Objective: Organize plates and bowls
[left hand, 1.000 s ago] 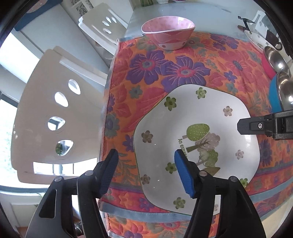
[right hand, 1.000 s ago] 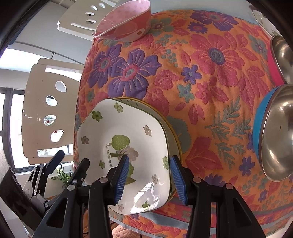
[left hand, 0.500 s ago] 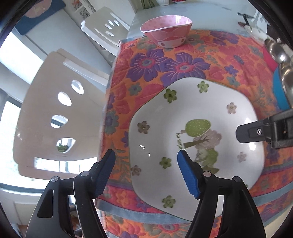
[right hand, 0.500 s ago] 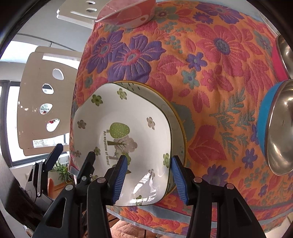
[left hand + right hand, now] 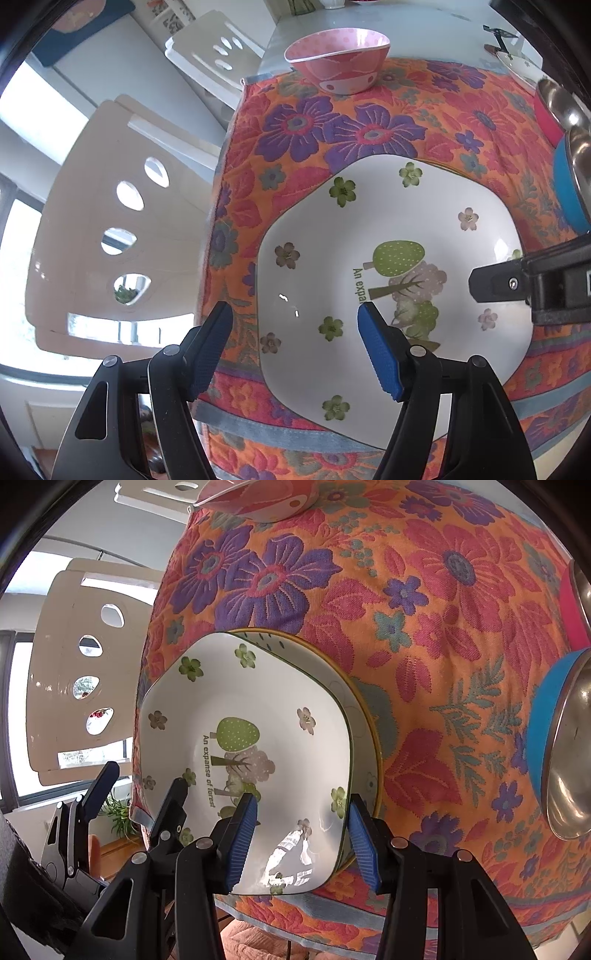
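- Two plates now sit stacked near the front edge of the worktop (image 5: 424, 635): the white forest plate (image 5: 258, 709) lies on the yellow-rimmed plate (image 5: 365, 716), offset toward the left so the lower rim shows on the right
- Over the last second the forest plate has settled lower and both grippers have eased back a little
- The left gripper (image 5: 295, 350) is wide open, its fingers straddling the plate's left rim and holding nothing
- The right gripper (image 5: 299, 834) is also open, fingers either side of the near rim, gripping nothing
- That reads as the plate stack done; the pink bowl (image 5: 338, 59) at the far edge and the steel bowls (image 5: 569, 753) to the right look unsorted
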